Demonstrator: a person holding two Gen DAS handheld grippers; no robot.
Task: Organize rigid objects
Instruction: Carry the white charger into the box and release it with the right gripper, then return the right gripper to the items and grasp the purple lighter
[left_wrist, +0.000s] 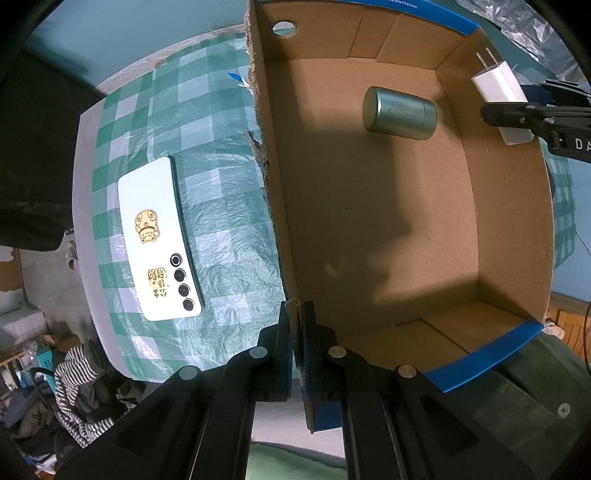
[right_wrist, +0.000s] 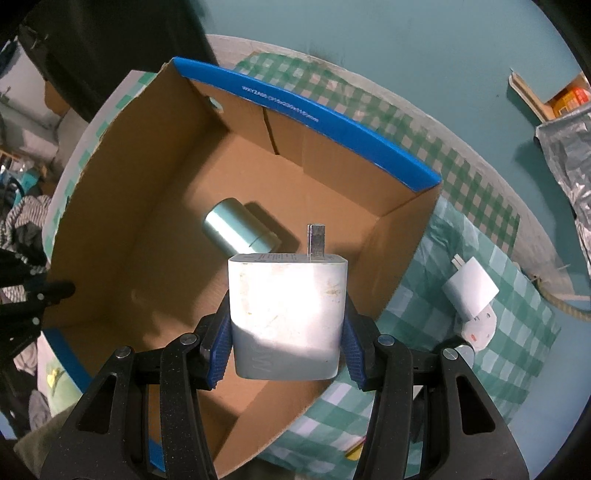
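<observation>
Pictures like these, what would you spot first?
First, the big white plug charger, pinched in the right gripper above the open brown cardboard box. Then the shiny green metal tin lying on its side on the box floor, and the white phone on the green checked tablecloth beside the box.

Box rim (left_wrist: 295, 332) — hidden between tongs

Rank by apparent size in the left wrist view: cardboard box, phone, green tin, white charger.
1. cardboard box
2. phone
3. and 4. green tin and white charger: unranked, since they look similar and the right gripper partly covers the charger.
</observation>
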